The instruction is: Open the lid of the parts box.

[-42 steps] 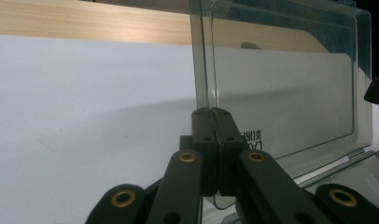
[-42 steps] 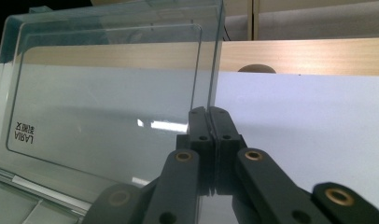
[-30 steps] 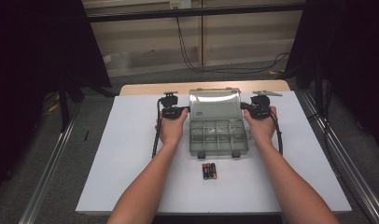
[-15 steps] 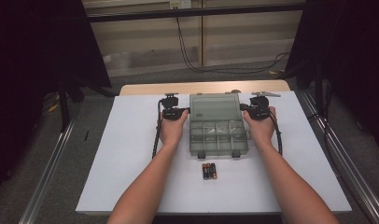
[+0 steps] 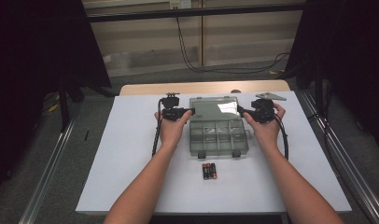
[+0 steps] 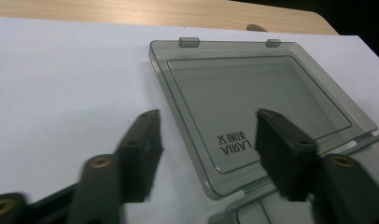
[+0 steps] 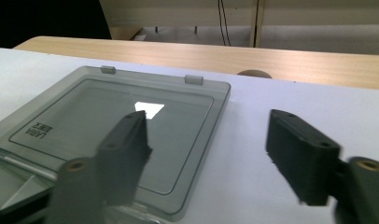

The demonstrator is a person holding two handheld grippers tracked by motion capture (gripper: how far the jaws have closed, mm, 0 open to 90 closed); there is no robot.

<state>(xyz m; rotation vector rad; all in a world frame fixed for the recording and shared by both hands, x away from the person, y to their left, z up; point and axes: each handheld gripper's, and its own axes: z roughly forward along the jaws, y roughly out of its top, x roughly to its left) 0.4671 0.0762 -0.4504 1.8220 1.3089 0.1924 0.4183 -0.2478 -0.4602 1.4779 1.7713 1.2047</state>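
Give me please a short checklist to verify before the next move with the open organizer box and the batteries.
1. Lid lies fully open, flat on the table: ok.
2. Left tool jaws have just been opening, nothing gripped: ok.
3. Right tool jaws have just been opening, nothing gripped: ok.
4. Batteries lie together on the near side of the box, free to reach: ok.
5. Compartments empty: cannot tell.
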